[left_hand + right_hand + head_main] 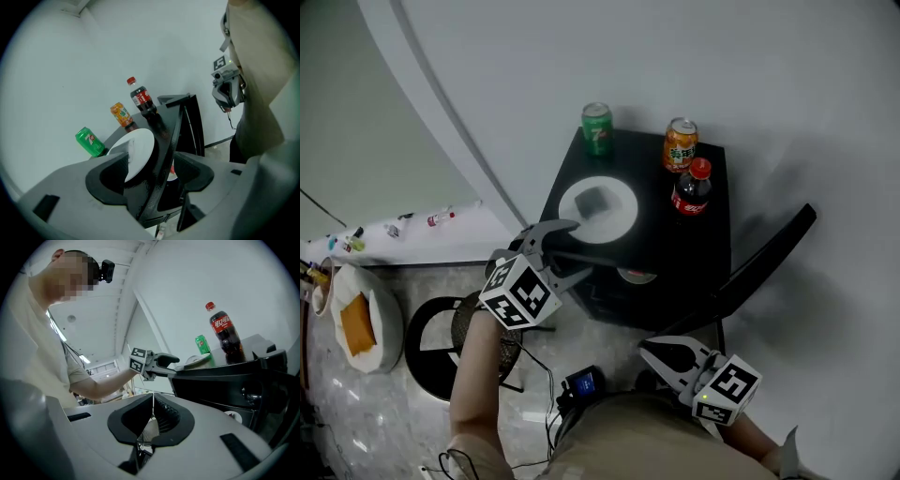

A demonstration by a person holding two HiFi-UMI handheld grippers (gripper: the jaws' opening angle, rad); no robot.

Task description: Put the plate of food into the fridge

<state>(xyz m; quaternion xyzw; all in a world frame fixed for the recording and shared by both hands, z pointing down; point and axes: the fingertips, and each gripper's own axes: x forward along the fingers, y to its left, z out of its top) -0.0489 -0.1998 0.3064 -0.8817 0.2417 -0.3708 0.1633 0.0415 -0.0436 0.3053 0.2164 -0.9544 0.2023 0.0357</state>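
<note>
A white plate (619,220) with a grey piece of food (594,199) rests on top of a black mini fridge (717,225), whose door (769,258) stands open to the right. My left gripper (565,251) is open at the fridge's front left corner. Its upper finger reaches over the top by the plate's near rim and its lower finger sits below the top edge. In the left gripper view the plate (139,150) lies by the left jaw, and the fridge's edge runs between the jaws. My right gripper (667,354) hangs low in front of the fridge, shut and empty.
A green can (597,128), an orange can (680,143) and a cola bottle (692,187) stand at the back of the fridge top. A white and red item (637,276) sits inside the fridge. On the left floor are a black round stool (427,342) and a white basket (384,323).
</note>
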